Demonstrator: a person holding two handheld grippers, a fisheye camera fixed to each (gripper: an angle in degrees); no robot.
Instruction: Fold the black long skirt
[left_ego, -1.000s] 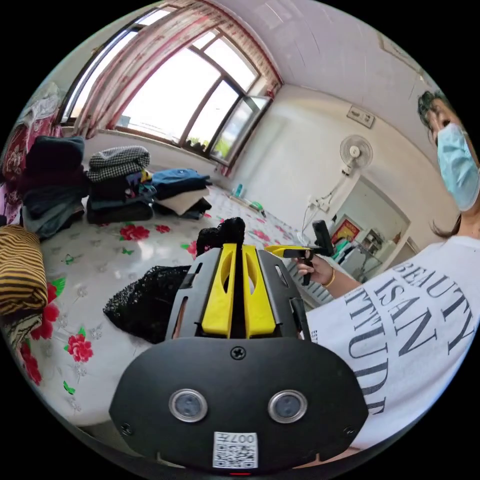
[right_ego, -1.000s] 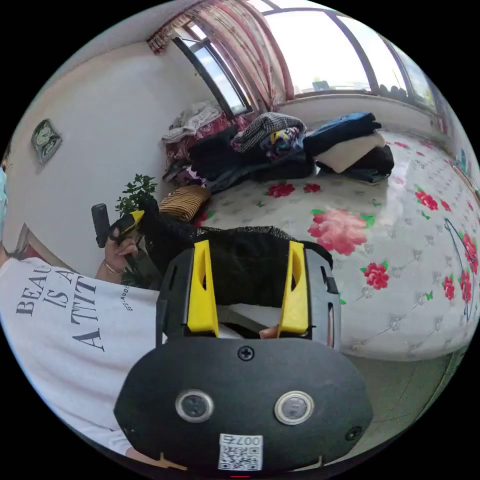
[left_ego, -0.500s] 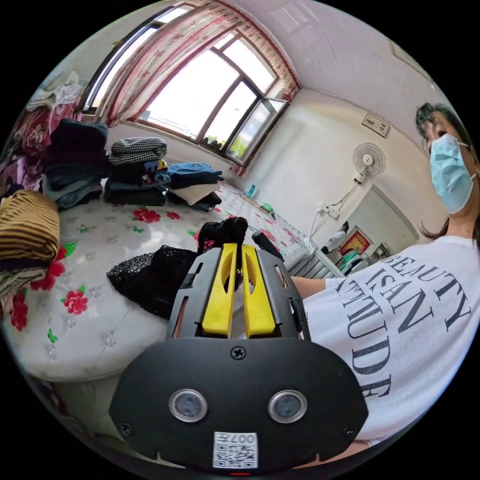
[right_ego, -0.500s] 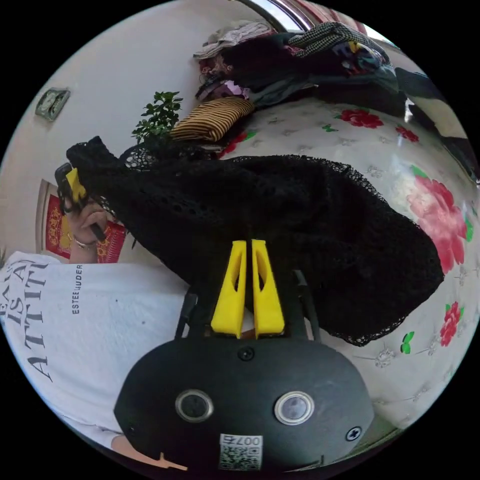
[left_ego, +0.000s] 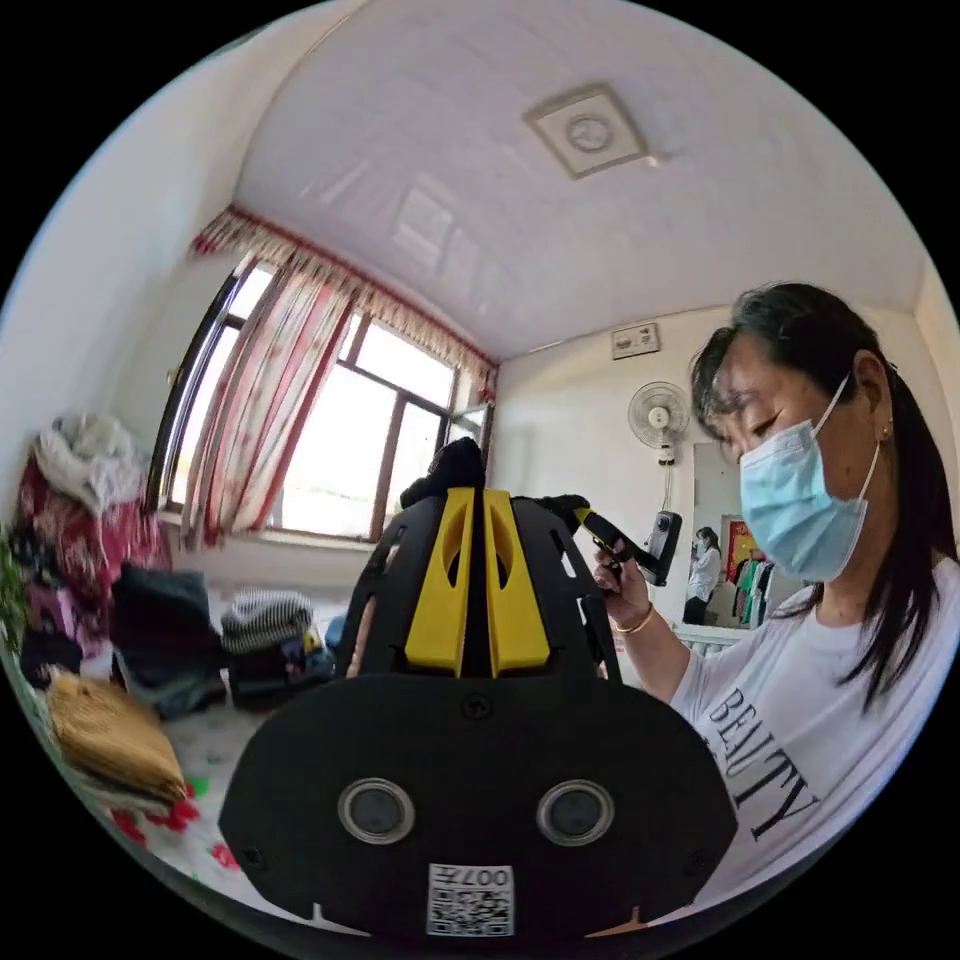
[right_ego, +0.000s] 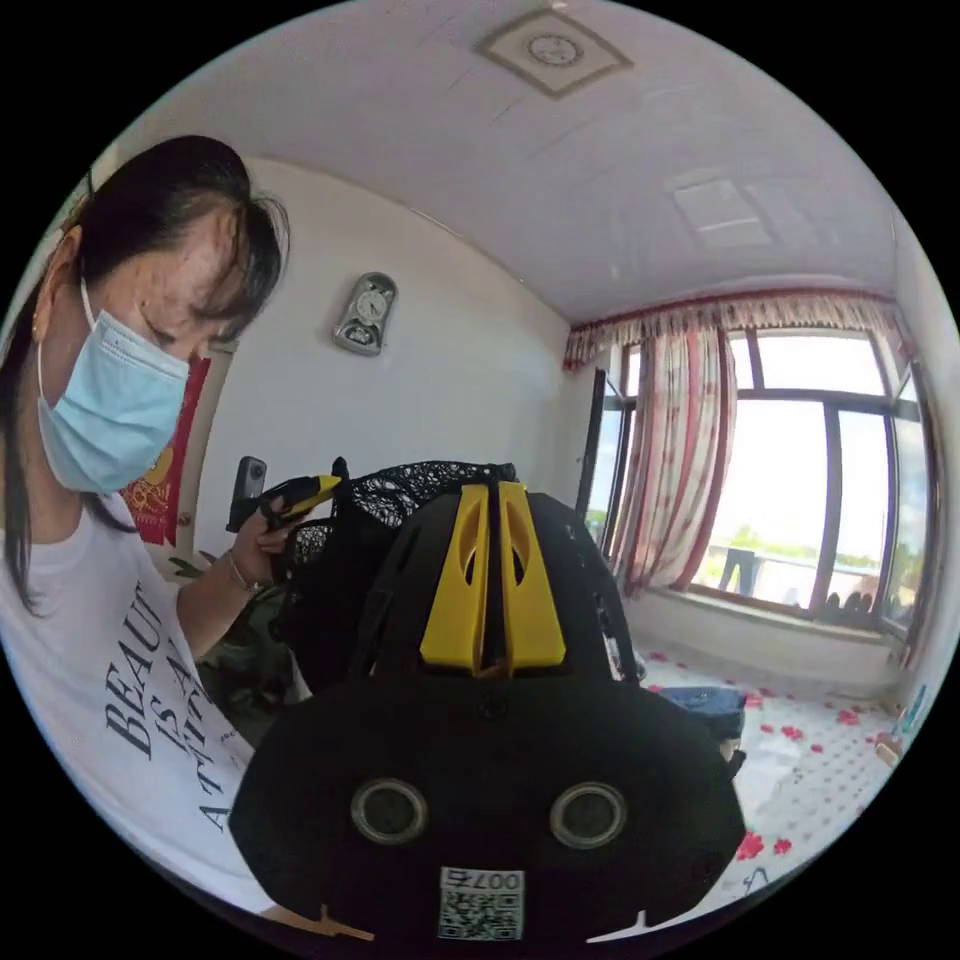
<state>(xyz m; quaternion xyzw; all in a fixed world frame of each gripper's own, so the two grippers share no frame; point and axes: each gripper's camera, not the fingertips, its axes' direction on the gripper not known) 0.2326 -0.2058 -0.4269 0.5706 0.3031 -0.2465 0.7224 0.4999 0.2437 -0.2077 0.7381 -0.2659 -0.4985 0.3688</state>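
Piles of clothes: folded stacks sit on the flowered bed, low on the left of the left gripper view.
Window: big and bright, with red and white curtains hanging beside it.
Left gripper: its two yellow jaws stand pressed close together, with a tuft of black cloth sticking up at their tips. It is pinching the skirt.
Black long skirt: lifted up in the air, off the bed. In the right gripper view its lacy top edge runs from one gripper to the other, and the rest hangs down behind the gripper body.
Right gripper: its yellow jaws are also squeezed together on the lacy edge of the skirt.
Person: stands just beside both grippers, in a white shirt with letters, head bent down.
Hand: wrapped round the handle of the right gripper in the left gripper view.
Wall fan: up on the far wall.
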